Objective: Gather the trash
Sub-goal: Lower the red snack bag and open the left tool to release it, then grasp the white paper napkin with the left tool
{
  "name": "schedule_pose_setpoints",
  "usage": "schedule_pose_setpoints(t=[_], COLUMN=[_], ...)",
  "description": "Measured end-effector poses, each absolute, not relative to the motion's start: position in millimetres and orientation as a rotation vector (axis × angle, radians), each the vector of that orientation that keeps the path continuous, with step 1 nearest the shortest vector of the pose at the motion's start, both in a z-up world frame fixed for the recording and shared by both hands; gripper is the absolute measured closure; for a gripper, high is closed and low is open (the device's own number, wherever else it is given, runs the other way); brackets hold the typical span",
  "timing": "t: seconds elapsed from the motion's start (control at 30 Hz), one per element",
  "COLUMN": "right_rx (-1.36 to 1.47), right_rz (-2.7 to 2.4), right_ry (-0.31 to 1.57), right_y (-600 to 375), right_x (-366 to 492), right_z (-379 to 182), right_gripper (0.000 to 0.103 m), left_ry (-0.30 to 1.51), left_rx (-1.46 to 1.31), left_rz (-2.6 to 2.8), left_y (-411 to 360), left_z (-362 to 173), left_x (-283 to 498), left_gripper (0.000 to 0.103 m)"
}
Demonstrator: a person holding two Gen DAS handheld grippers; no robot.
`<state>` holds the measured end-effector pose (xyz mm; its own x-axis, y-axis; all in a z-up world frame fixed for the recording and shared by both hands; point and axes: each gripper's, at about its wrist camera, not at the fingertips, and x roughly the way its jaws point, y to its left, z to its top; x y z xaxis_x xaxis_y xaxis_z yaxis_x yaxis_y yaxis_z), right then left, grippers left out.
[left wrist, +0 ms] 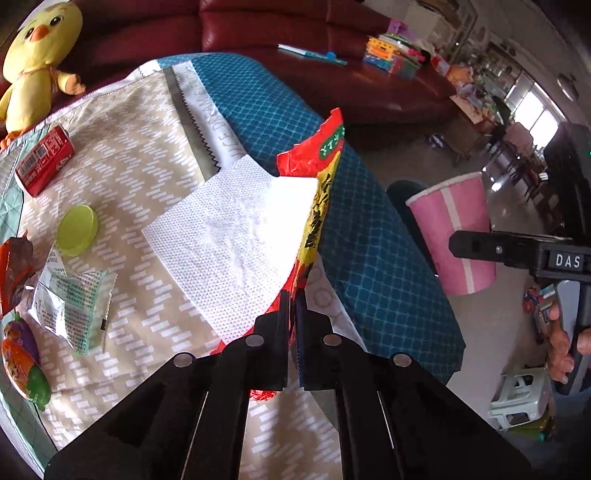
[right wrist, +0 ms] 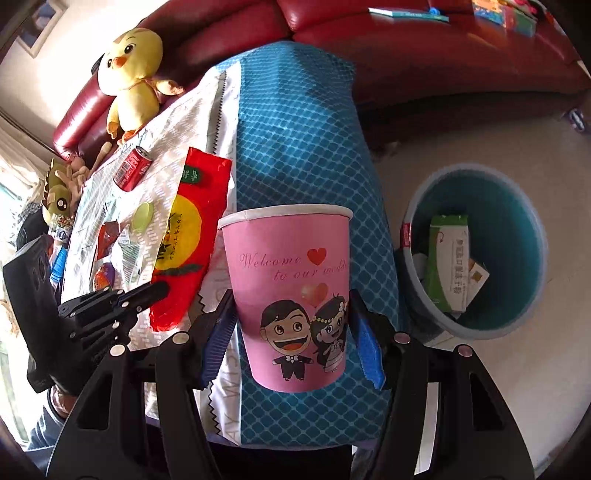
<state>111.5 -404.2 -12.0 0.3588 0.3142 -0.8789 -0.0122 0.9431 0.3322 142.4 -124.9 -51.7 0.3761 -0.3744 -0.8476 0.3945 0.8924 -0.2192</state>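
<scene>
My left gripper (left wrist: 293, 297) is shut on a red and yellow snack wrapper (left wrist: 317, 192), held upright above the table's right edge; the wrapper also shows in the right wrist view (right wrist: 188, 236). A white napkin (left wrist: 236, 236) lies on the table beside it. My right gripper (right wrist: 291, 314) is shut on a pink paper cup (right wrist: 291, 295), held upright off the table's edge; the cup also shows in the left wrist view (left wrist: 454, 236). A blue trash bin (right wrist: 476, 251) stands on the floor to the right, with a green box and other trash inside.
On the table cloth (left wrist: 147, 155) lie a red soda can (left wrist: 44, 166), a green lid (left wrist: 77, 230), a clear wrapper (left wrist: 74, 306) and colourful wrappers (left wrist: 22, 365). A yellow plush chick (left wrist: 37, 59) sits on the red sofa (left wrist: 295, 33) behind.
</scene>
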Motion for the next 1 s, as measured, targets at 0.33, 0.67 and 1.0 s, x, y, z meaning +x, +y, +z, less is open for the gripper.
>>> schedule_pose_setpoints(t=[0.33,0.67,1.0], right_rx=[0.326,0.354,0.325], right_rz=[0.206,0.186,0.178], right_ry=[1.196,1.197,1.162], right_y=[-417.1,-431.9,-428.7], right_x=[109.7,107.4,109.9], right_z=[-24.0,-28.2,-4.9], right_gripper=[0.046,0.046,0.046], left_ry=[1.129,1.108,1.058], left_rx=[0.055,0.08,-0.026], left_rz=[-0.449,-0.577,-0.582], left_y=[-140.3,-161.2,-128.9], left_z=[-73.2,-56.2,-23.1], left_x=[149.8,128.4,128.6], left_gripper=[0.078,0.097,0.027])
